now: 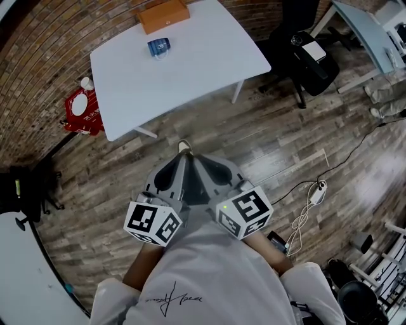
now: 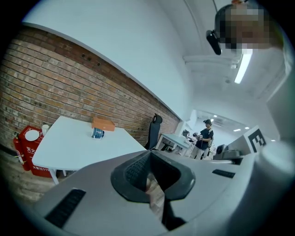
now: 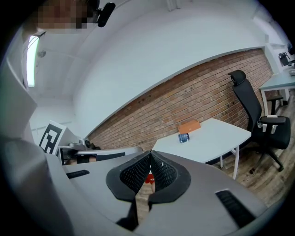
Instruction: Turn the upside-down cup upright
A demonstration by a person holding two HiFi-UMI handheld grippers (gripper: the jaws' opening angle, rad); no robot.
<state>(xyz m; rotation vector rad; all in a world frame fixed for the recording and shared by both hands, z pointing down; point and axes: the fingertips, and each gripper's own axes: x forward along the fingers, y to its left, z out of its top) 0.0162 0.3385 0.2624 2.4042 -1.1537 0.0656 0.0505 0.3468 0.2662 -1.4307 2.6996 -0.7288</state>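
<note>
White table (image 1: 209, 44) bears the blue cup (image 1: 158, 47), axis vertical, near orange box (image 1: 163, 15).

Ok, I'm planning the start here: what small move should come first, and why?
Probably step toward the white table: the blue cup sits far across it beside the orange box, well beyond the left gripper and right gripper, both shut and empty.

Cup (image 1: 158, 47) on table (image 1: 190, 76), box (image 1: 163, 15) behind

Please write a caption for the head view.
Left gripper and right gripper shut, far from blue cup on white table.
</note>
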